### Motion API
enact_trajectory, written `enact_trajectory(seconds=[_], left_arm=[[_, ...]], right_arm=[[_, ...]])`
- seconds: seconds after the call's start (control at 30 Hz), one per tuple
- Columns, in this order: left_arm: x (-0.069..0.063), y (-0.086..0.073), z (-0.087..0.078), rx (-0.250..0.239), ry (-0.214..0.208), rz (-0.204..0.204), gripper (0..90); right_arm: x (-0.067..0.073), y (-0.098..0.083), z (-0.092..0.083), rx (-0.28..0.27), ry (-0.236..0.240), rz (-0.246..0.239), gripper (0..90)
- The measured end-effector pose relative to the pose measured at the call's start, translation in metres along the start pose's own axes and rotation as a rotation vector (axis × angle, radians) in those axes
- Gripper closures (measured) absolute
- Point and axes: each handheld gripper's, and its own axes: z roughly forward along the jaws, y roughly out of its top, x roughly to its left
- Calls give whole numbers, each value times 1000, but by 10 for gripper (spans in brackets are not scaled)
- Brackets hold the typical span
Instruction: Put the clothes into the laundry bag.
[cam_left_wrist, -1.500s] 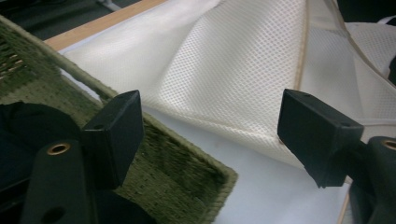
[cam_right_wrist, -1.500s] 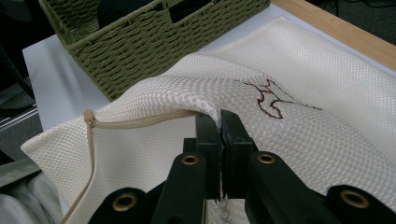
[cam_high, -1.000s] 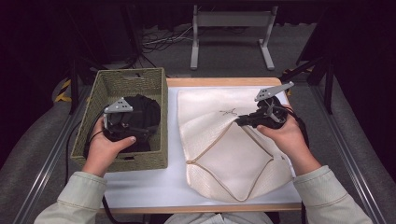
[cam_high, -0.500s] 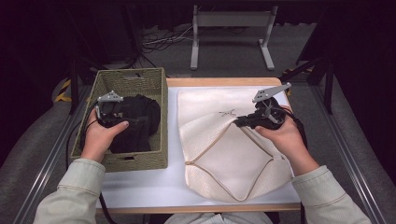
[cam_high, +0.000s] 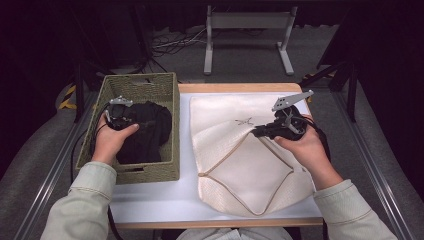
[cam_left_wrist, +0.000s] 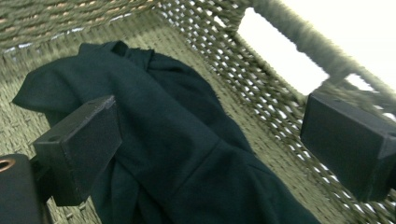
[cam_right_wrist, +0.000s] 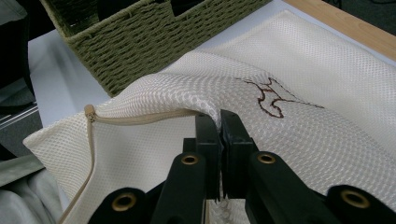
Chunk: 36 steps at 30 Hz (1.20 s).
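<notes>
The left gripper (cam_high: 120, 111) sits down in the basket (cam_high: 167, 82) with its jaws spread wide over the dark cloth (cam_left_wrist: 173, 140), 1 pad at the cloth's edge and the other near the woven wall, nothing clamped. The right gripper (cam_right_wrist: 219, 122) has its 2 jaws closed tight on a fold of the cream mesh bag (cam_high: 245, 165), lifting its zipped edge (cam_right_wrist: 140, 117) off the table (cam_high: 185, 107). The bag lies just right of the basket.
</notes>
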Motion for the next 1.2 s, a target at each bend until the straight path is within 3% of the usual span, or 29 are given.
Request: enact_trajectory(seconds=[0.27, 0.47, 0.6, 0.67, 0.97, 1.2], left_arm=[[5, -1, 6, 23, 10, -16, 66], [6, -5, 14, 76, 24, -26, 66], [8, -7, 19, 116, 80, -21, 60], [8, -7, 20, 130, 83, -38, 59], [10, -10, 27, 199, 48, -81, 59], [9, -12, 32, 214, 35, -90, 59]], right_arm=[[-1, -2, 0, 0, 0, 5, 877], [0, -2, 1, 0, 0, 2, 876], [0, -2, 1, 1, 3, 3, 876], [0, -3, 2, 2, 3, 4, 875], [0, -3, 3, 3, 3, 5, 875], [0, -4, 3, 5, 6, 5, 875]])
